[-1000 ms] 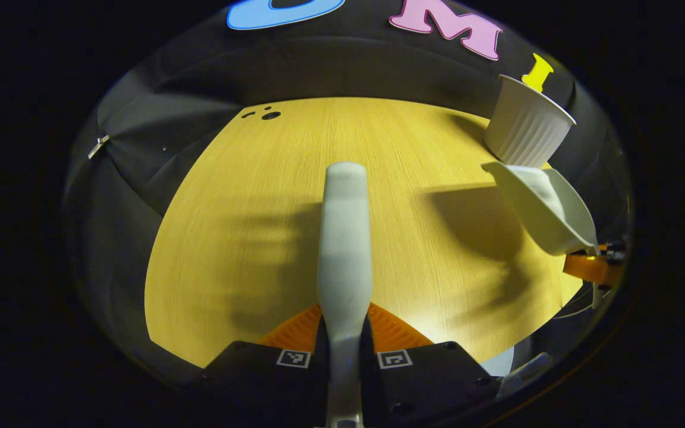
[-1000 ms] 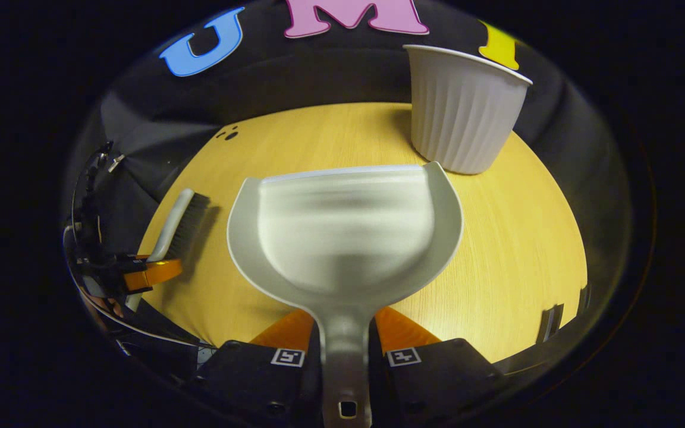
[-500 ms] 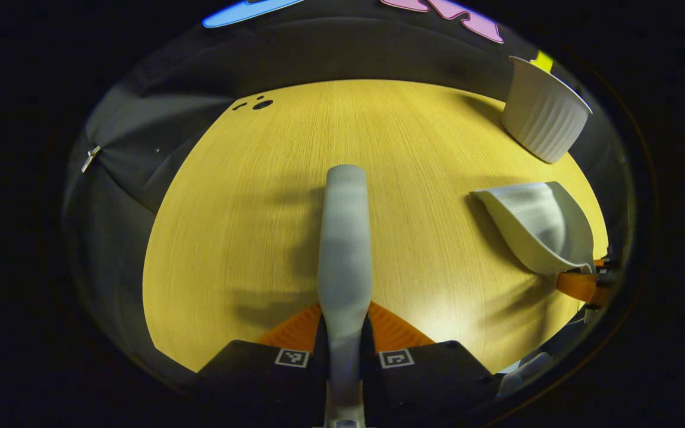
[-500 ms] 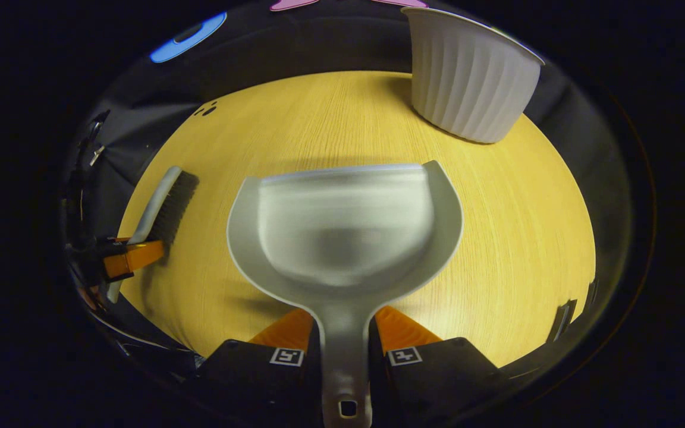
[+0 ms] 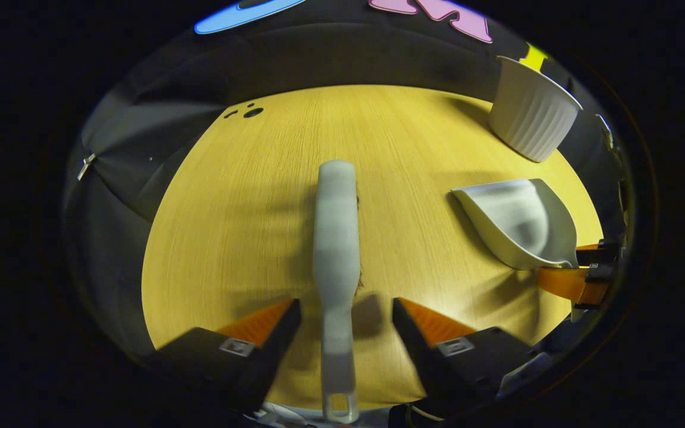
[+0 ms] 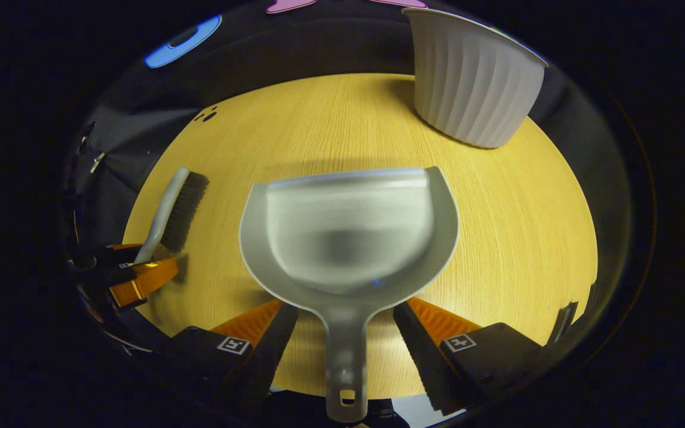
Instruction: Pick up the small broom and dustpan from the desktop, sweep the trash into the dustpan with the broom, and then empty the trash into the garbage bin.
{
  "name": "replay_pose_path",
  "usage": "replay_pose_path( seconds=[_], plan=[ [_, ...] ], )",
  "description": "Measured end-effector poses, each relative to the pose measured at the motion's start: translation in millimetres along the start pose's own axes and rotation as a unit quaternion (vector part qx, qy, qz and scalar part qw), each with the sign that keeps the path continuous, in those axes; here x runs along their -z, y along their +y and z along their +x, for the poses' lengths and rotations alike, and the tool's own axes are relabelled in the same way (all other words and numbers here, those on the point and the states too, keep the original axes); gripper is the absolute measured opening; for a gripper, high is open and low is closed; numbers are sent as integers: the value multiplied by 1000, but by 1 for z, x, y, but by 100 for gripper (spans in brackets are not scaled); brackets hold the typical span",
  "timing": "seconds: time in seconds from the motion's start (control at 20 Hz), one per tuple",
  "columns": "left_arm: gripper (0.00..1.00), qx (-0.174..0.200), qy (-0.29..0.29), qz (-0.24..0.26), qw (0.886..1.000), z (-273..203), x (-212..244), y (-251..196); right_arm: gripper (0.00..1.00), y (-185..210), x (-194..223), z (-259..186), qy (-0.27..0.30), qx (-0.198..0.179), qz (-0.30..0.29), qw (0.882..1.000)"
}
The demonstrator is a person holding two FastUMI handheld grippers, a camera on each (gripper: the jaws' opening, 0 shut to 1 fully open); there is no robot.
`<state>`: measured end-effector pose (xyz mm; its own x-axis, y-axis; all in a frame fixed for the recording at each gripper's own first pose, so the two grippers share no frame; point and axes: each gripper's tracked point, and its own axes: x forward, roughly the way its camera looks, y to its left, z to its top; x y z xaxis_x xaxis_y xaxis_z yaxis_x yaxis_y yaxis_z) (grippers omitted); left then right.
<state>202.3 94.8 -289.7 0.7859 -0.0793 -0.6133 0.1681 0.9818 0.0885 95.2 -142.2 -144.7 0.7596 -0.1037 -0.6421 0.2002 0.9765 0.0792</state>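
Left gripper: your jaws stand wide apart, one each side of the broom handle, touching nothing.
Right gripper: released too; the fingers flank the dustpan handle with clear gaps on both sides.
Broom: it lies on the desk, right in front of your left gripper, handle loop at 6 o'clock, head at 12. Long axis runs straight away from you. In the right gripper view its bristles face 3 o'clock, toward the dustpan.
Dustpan: flat on the desk, handle at 6 o'clock between your right fingers, open lip at 12. Its long axis is near parallel to the broom's.
Bin: upright at about 1 o'clock beyond the dustpan, near the far edge, apart from the pan.
Trash: I cannot make out any on the desk or in the pan.
Stage, as I judge it: both tools look set down, the job near its end.
Risk 1: pull back crooked and a finger could catch a handle and drag the tool; draw each gripper straight toward 6 o'clock.
Risk 2: both handle ends lie close to the near desk edge, so a nudge that way could tip a tool off.
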Motion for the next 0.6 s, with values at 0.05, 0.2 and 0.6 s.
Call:
replay_pose_path(
  seconds=[0.05, 0.2, 0.6],
  plan=[
    [95, -8, -10, 5, 1000, -8, -3, 3, 100, 1, -4, -10, -7, -1, -2, 1000],
    [97, -5, -59, -5, 998, -43, -21, -5, 100, 4, -18, -38, -47, -7, 0, 999],
    [96, -27, -266, 22, 963, -181, -66, -20, 100, 8, -89, -161, -244, 0, -10, 970]
  ],
)
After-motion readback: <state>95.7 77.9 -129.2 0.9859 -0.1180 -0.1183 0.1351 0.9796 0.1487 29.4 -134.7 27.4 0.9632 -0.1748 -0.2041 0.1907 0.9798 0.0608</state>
